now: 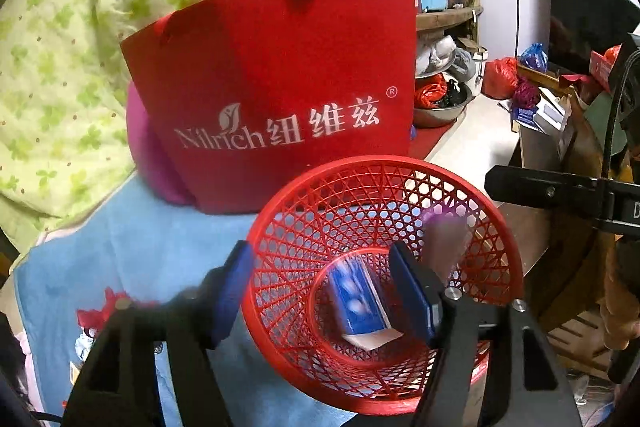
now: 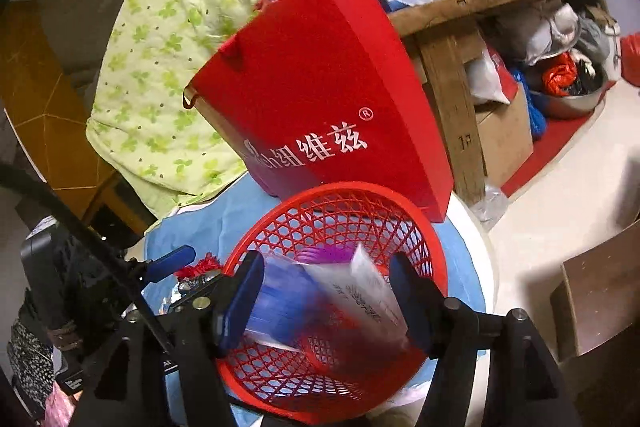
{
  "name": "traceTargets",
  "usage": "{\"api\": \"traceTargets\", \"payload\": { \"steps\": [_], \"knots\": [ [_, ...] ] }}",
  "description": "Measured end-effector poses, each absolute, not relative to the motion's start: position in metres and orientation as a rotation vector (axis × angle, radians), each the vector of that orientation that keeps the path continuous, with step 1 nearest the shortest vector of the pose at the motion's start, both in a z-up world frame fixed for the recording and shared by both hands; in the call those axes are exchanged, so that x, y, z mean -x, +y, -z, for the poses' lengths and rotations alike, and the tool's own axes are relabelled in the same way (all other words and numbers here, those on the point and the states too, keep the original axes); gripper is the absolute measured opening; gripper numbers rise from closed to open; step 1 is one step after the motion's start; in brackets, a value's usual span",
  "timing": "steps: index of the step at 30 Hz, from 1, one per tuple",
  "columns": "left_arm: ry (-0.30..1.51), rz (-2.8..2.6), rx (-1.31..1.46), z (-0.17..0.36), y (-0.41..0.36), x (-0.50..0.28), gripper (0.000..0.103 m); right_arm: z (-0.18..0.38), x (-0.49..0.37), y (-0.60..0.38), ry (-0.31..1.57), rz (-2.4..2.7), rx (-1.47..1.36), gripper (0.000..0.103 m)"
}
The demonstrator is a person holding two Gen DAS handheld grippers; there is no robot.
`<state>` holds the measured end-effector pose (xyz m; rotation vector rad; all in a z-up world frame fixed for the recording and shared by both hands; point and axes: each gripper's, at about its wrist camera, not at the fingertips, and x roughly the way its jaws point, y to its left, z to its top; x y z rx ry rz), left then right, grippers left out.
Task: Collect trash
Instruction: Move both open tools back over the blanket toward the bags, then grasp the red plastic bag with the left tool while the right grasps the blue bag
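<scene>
A red mesh basket stands on a blue cloth; it also shows in the right wrist view. A blue and white packet lies on its bottom. My left gripper is open, its left finger outside the rim and its right finger inside. My right gripper is open over the basket. A blurred clear wrapper with purple and blue print is between its fingers, in mid-air over the basket; it also shows in the left wrist view.
A red paper bag stands right behind the basket. A green flowered quilt lies to the left. Red scraps lie on the cloth. Cluttered wooden shelves and a steel bowl are at the right.
</scene>
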<state>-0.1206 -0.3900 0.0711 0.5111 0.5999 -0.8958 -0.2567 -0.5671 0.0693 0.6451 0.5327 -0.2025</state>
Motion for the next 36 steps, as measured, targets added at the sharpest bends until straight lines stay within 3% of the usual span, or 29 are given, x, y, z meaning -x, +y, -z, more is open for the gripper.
{"api": "traceTargets", "payload": {
  "steps": [8, 17, 26, 36],
  "knots": [
    [0.580, 0.797, -0.435, -0.076, -0.307, 0.114, 0.071, -0.097, 0.252, -0.528, 0.448, 0.137, -0.560, 0.069],
    [0.709, 0.458, -0.275, -0.034, -0.126, 0.065, 0.072, -0.128, 0.199, -0.432, 0.468, -0.108, -0.458, 0.069],
    [0.791, 0.168, -0.105, -0.002, 0.022, 0.017, 0.072, -0.075, 0.091, -0.324, 0.704, -0.284, -0.398, 0.069],
    [0.878, 0.186, 0.011, 0.036, 0.052, -0.012, 0.072, 0.018, -0.005, -0.274, 0.929, -0.314, -0.512, 0.069]
  ]
}}
